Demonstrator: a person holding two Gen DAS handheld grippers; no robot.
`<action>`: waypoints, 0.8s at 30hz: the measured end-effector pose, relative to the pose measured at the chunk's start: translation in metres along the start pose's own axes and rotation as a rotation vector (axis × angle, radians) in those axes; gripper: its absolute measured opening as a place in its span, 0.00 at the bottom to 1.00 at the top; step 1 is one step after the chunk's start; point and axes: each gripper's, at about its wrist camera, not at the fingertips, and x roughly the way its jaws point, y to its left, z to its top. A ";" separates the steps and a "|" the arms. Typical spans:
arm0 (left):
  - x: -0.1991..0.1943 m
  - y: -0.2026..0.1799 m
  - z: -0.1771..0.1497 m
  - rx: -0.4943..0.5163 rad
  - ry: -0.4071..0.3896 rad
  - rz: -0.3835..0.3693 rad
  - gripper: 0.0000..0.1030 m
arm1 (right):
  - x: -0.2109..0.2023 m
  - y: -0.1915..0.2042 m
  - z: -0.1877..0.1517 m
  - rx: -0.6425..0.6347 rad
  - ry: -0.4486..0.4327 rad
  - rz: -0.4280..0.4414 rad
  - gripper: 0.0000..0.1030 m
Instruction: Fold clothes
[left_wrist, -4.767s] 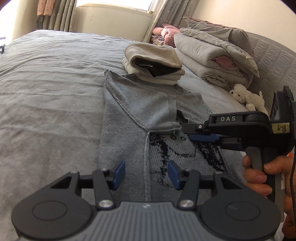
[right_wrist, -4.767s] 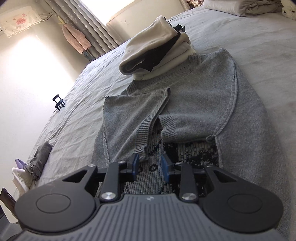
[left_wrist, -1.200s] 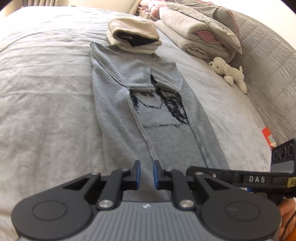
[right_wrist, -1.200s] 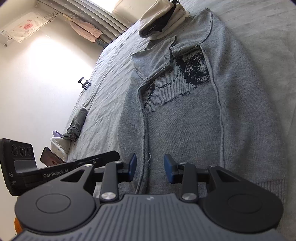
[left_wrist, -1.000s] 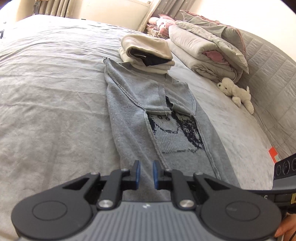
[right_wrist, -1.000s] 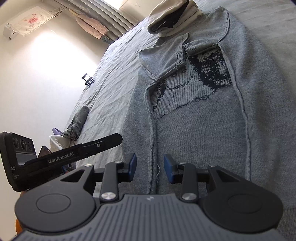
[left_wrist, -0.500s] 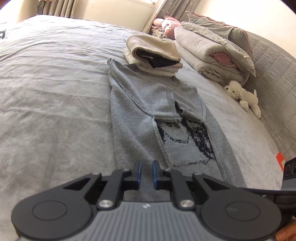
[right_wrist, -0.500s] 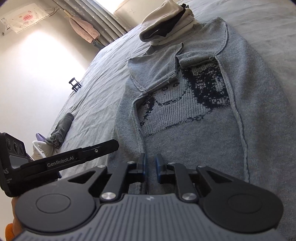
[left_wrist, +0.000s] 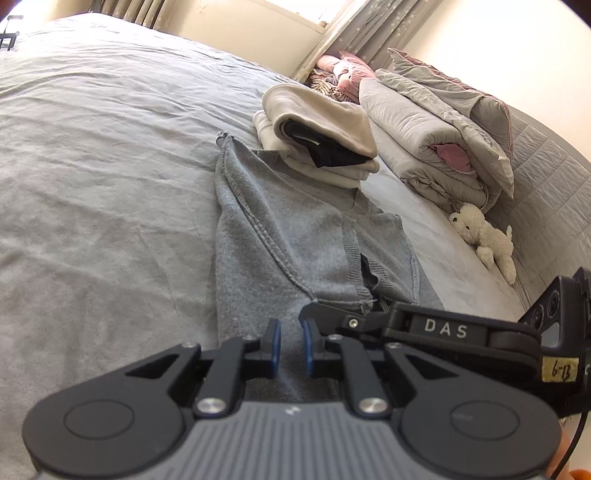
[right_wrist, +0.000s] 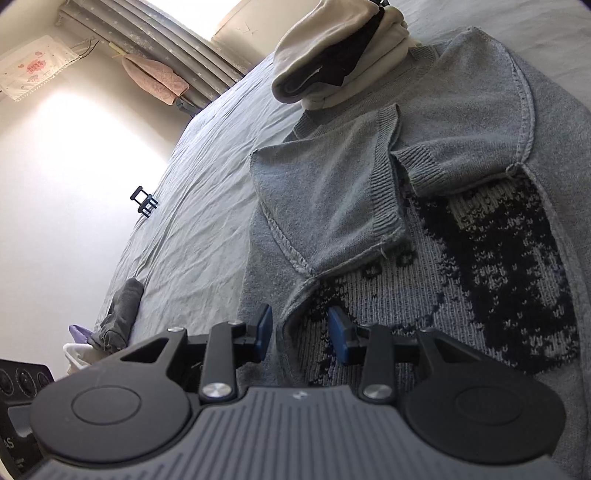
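Grey knitted sweater with a dark knitted motif on its body, lying flat and lengthwise on the grey-sheeted bed, away from the bed's edges. Its collar end touches a stack of folded cream and black garments.

Done, as far as can be judged: both short sleeves are turned inward across the upper body, their ribbed cuffs meeting near the centre line, and the side panels are folded in, so that the garment is a narrow strip. The stack suggests that other garments are already finished.

Left to do, by this judgement: the lengthwise fold, bringing the hem up toward the collar, of which no doubled layer can be seen, and then probably setting the sweater on the stack.

The left gripper is low over the lower body of the sweater, its jaws drawn almost together. Grey knit shows in the narrow slot, but whether the pads pinch it cannot be told.

The right gripper, just beside it, has just been opening its jaws. They stand apart, with the folded edge of a side panel between them and the pads not visibly pressing on it.

A rolled grey quilt and a cream plush toy lie along the far edge of the bed.
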 end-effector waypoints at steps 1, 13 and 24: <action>0.005 0.001 0.000 -0.007 0.014 0.002 0.11 | 0.000 0.000 0.000 -0.019 -0.011 -0.028 0.03; 0.025 -0.010 0.002 0.012 0.018 -0.017 0.11 | -0.027 -0.028 0.019 0.021 -0.136 -0.106 0.39; 0.034 -0.015 -0.002 0.075 0.046 -0.019 0.11 | -0.011 -0.015 0.030 -0.163 -0.133 -0.228 0.13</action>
